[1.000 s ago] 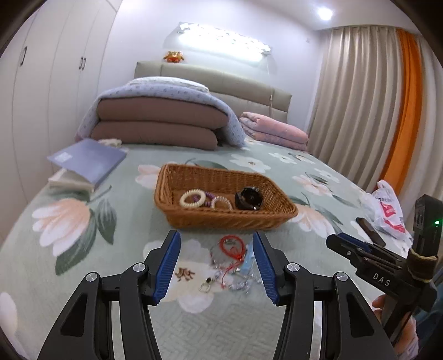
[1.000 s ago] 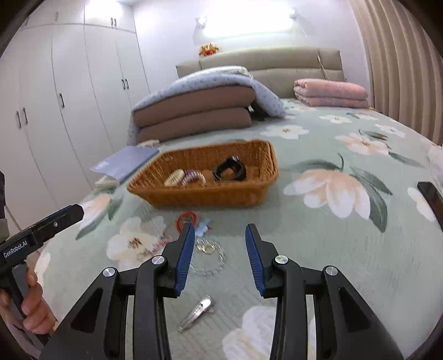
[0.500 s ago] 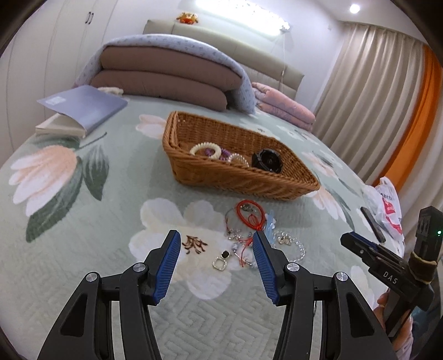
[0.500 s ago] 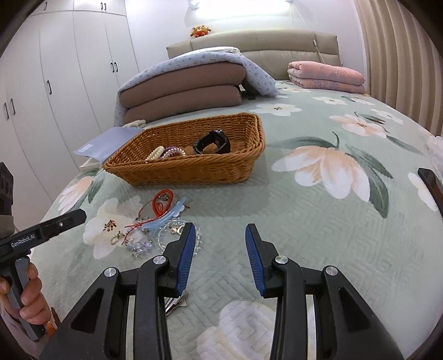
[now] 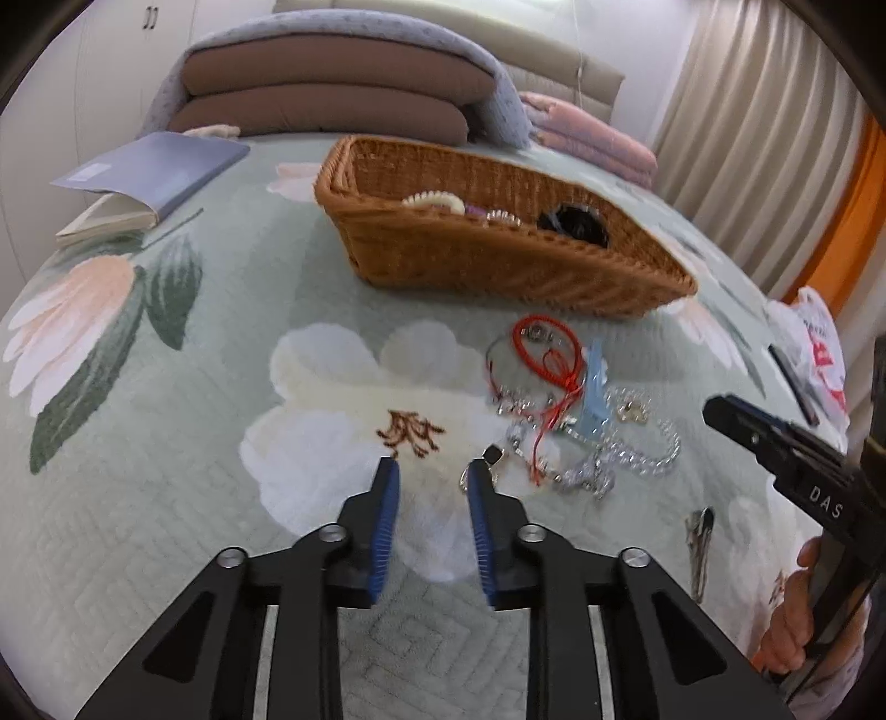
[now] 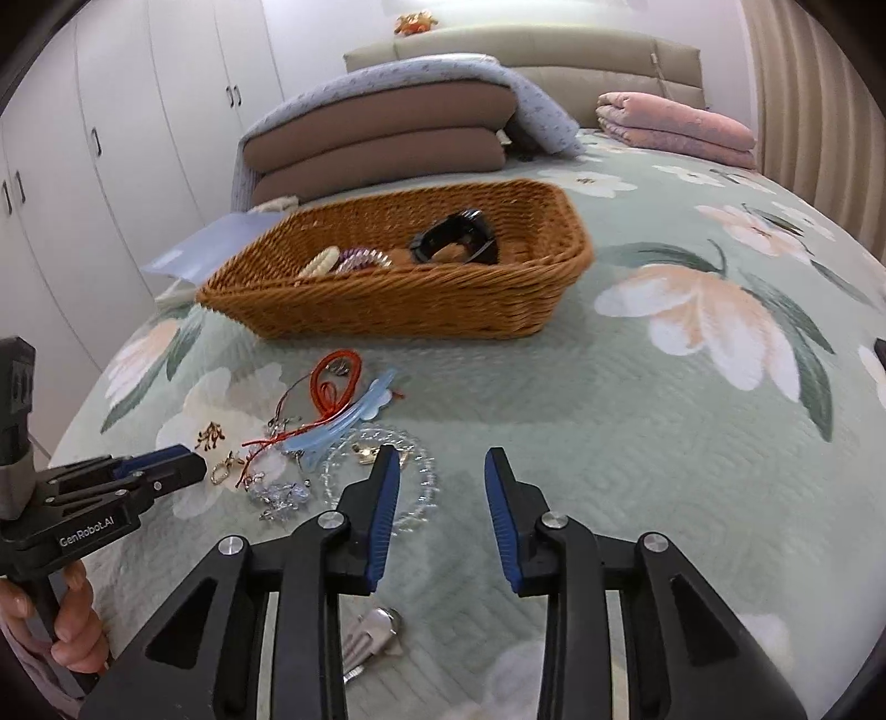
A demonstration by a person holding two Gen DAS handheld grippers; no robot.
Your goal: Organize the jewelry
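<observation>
Left gripper (image 5: 431, 475): jaws apart, empty, low over the quilt; gold pendant (image 5: 477, 471) touching its right fingertip
Right gripper (image 6: 437, 464): jaws apart, empty
Pendant handling: probably light, tiny, slippery; pinch its loop
Destination: wicker basket (image 5: 498, 266), beyond the jewelry pile

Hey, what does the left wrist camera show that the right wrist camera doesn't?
Only the left wrist view shows the orange curtain and white plastic bag. Only the right wrist view shows the wardrobe doors and headboard toy. Both share the wicker basket, the red cord bracelet, the blue hair clip, and the silver clip.
</observation>
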